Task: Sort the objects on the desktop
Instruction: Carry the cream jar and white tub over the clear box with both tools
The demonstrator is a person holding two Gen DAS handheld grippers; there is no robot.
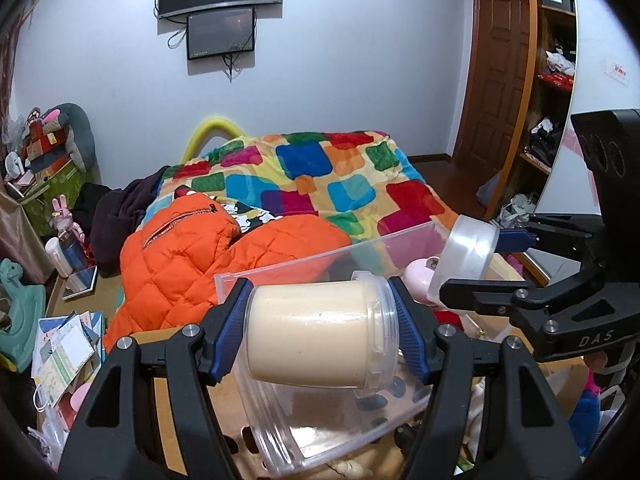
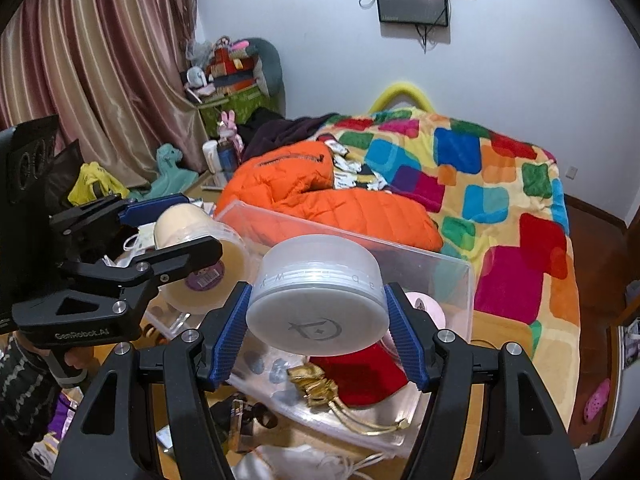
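Left gripper (image 1: 322, 334): clamps the cream jar (image 1: 316, 336) on its side, over the clear bin (image 1: 320, 256).
Right gripper (image 2: 318, 314): pinches the frosted lid (image 2: 320, 300), right of the jar.

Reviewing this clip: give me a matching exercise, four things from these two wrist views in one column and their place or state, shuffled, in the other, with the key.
Things
1. cream jar
2. jar lid
3. clear plastic bin
4. orange jacket

Place or state
A. lying on the bed by the patchwork blanket
B. open-topped, below both grippers
C. clamped in the left gripper, lid off
D. clamped in the right gripper

Pairs: 1-C, 2-D, 3-B, 4-A
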